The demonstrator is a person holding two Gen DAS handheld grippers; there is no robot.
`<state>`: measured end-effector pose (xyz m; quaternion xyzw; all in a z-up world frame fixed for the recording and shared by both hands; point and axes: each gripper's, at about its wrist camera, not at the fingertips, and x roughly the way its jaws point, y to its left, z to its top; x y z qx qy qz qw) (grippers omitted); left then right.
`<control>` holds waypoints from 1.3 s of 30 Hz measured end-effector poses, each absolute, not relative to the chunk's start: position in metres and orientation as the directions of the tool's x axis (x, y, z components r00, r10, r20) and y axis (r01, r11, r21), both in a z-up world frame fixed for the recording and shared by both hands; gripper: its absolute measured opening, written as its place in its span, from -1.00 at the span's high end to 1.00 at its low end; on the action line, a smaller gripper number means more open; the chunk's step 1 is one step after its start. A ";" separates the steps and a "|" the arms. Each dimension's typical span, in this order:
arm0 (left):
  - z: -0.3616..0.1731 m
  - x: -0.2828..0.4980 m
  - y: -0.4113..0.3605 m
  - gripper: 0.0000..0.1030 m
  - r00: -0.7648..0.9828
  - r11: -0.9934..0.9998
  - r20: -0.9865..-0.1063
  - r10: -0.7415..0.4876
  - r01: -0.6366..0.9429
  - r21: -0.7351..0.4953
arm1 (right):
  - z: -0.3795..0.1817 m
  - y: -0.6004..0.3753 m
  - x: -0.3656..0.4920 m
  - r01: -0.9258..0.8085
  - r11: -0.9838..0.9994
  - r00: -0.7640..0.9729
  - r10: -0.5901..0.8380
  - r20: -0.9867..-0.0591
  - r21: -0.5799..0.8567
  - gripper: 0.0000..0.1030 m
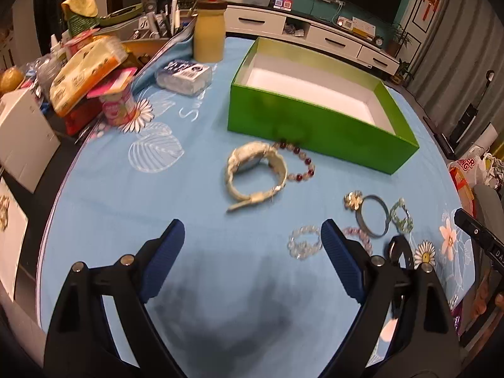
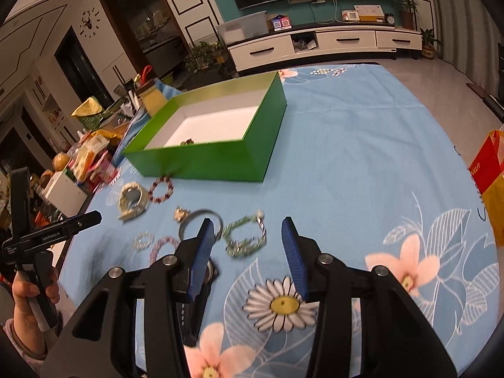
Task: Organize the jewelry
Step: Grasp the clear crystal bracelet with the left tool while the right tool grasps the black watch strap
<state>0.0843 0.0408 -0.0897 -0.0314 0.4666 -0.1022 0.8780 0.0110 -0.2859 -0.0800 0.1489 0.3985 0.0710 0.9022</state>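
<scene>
— What is seen on the bench?
— A blue flowered cloth is spread over it. An open green box is set at upper centre; a pale watch and a red bead bracelet are laid just before it.
— And lower right?
— Further bracelets are scattered there.

White cursive lettering beginning "Su" on the blue tablecloth, cut off by a wrapped packet. Orange letters "ER" on a white plastic bag at the right edge. Letters "DA" on a black handle. White "Wan" on a red bag. Small print on the black tool too blurred to read.
</scene>
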 end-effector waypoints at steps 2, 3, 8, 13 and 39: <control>-0.091 0.078 0.042 -0.74 0.544 0.978 -0.814 -0.204 0.147 -0.147 | -0.081 -0.283 0.006 -0.015 0.948 0.668 0.246 -0.703 0.317 0.12; -0.092 0.075 0.043 -0.74 0.544 0.978 -0.814 -0.204 0.148 -0.146 | -0.081 -0.281 0.003 -0.021 0.950 0.664 0.247 -0.705 0.313 0.12; -0.096 0.060 0.039 -0.74 0.536 0.973 -0.814 -0.222 0.179 -0.147 | -0.087 -0.270 -0.011 -0.048 0.951 0.644 0.264 -0.718 0.307 0.12; -0.101 0.047 0.032 -0.74 0.526 0.963 -0.812 -0.251 0.224 -0.153 | -0.095 -0.261 -0.023 -0.075 0.945 0.617 0.294 -0.730 0.318 0.12; -0.125 0.049 0.001 -0.37 0.491 0.921 -0.809 -0.323 0.359 -0.150 | -0.128 -0.205 -0.008 -0.147 0.955 0.536 0.296 -0.790 0.258 0.07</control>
